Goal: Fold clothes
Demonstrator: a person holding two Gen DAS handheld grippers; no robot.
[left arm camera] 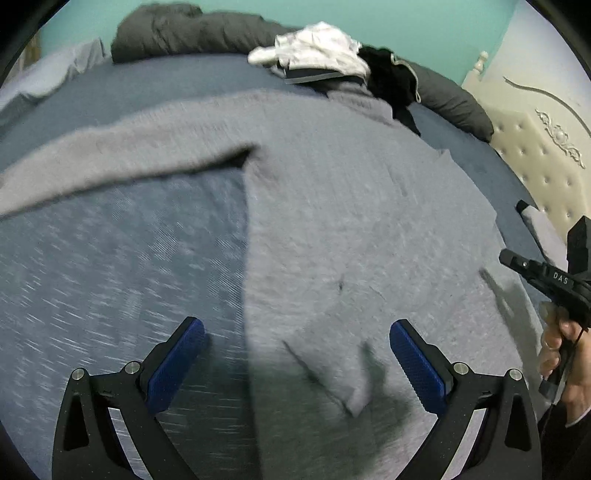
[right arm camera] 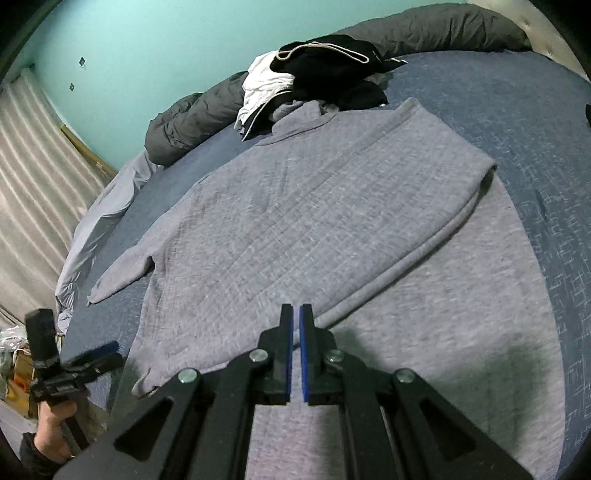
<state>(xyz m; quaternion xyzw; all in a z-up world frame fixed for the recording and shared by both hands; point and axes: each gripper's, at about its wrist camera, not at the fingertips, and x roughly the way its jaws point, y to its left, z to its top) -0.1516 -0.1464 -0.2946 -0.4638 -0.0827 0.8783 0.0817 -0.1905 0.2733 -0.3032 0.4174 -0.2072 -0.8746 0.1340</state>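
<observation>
A grey sweater (right arm camera: 295,221) lies spread flat on the blue bed sheet (right arm camera: 517,147). One sleeve (right arm camera: 424,240) is folded across its body, and the other sleeve (right arm camera: 122,273) sticks out to the left. My right gripper (right arm camera: 296,311) is shut, hovering just over the folded sleeve's cuff end with nothing visible between its pads. My left gripper (left arm camera: 295,332) is wide open over the sweater (left arm camera: 351,221) near its hem and side edge, holding nothing. From the right wrist view the left gripper (right arm camera: 109,353) shows at the bed's edge in a hand (right arm camera: 51,435).
A pile of white (left arm camera: 317,48) and black (left arm camera: 388,81) clothes sits at the far side of the bed, against a rolled dark grey duvet (left arm camera: 184,33). A cream padded headboard (left arm camera: 535,147) is at the right. A teal wall (right arm camera: 147,55) lies beyond.
</observation>
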